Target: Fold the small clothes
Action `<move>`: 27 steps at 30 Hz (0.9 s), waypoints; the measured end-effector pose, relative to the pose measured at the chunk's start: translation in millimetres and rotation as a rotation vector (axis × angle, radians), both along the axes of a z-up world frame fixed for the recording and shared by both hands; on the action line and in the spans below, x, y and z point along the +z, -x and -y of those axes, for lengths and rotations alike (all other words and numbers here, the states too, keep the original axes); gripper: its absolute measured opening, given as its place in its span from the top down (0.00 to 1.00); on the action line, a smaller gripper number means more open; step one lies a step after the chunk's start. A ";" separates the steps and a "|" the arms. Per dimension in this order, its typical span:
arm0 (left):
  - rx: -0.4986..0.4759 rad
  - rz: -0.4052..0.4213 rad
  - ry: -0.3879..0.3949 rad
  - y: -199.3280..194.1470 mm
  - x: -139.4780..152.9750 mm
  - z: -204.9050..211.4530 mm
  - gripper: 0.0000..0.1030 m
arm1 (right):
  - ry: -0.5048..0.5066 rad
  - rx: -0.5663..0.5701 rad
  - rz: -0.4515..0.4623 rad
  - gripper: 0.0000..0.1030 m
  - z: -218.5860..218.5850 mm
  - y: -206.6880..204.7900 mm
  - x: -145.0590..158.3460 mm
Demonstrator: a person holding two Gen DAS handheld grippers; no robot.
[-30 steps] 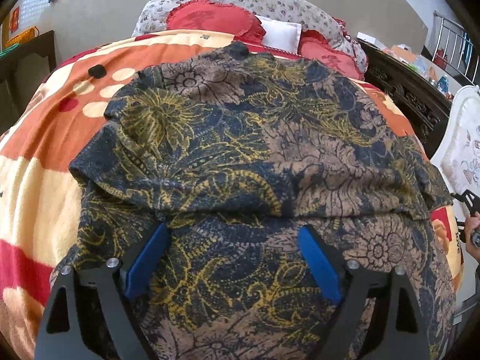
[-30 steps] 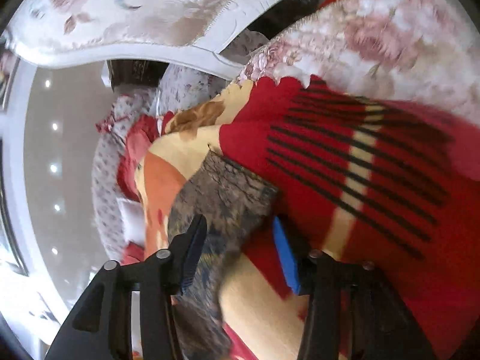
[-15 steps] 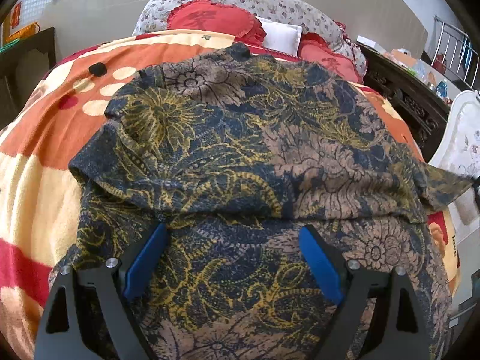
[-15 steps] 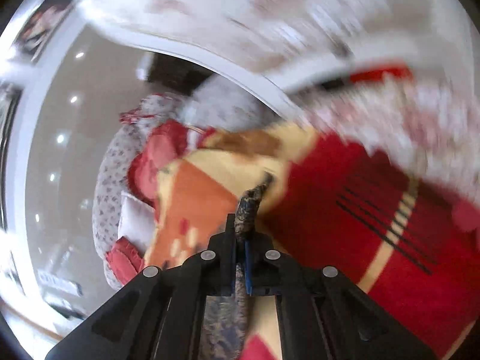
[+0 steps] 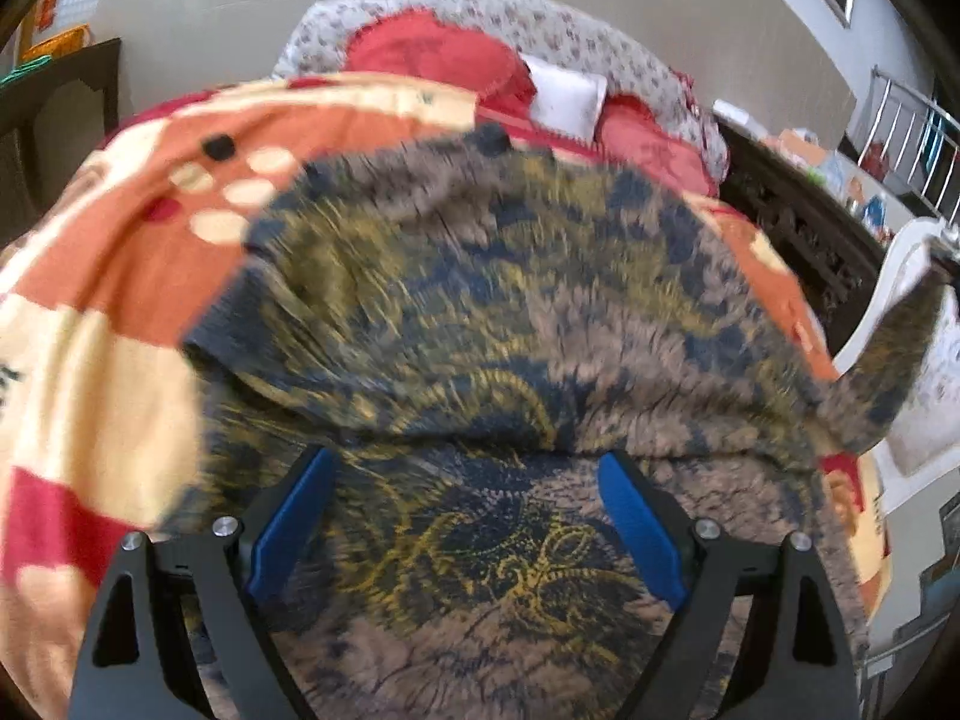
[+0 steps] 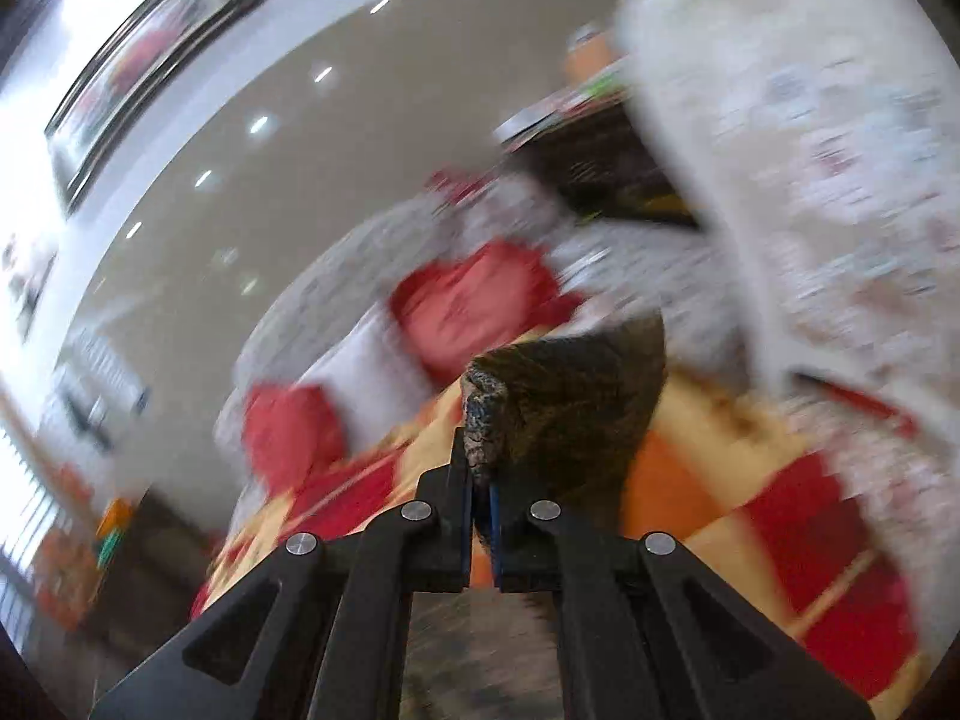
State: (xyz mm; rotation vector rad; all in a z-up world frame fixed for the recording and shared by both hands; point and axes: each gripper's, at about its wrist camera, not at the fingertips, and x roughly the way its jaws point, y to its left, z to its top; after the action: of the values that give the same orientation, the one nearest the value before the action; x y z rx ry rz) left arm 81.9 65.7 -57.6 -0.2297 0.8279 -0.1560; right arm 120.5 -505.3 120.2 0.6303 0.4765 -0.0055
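Observation:
A dark blue, brown and yellow floral garment lies spread on the bed blanket. My left gripper is open, its blue pads resting over the near part of the cloth. My right gripper is shut on a corner of the garment and holds it lifted above the bed. That lifted corner shows at the right of the left wrist view. Both views are motion-blurred.
Red pillows and a white pillow lie at the flowered headboard. A dark carved wooden cabinet and a white upholstered chair stand to the right of the bed.
My right gripper closed on the garment's right corner and lifted it up off the bed. The left gripper stayed open over the near cloth.

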 end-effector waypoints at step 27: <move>-0.146 -0.211 0.430 -98.1 24.0 -13.5 0.11 | 0.161 0.658 -0.134 0.86 -366.1 -14.8 -167.2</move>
State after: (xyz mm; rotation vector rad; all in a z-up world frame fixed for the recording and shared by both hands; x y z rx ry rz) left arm 180.0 79.2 -33.6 -0.5983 1.0163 -0.4539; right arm 135.3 -139.3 -47.0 0.2942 0.7879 0.5351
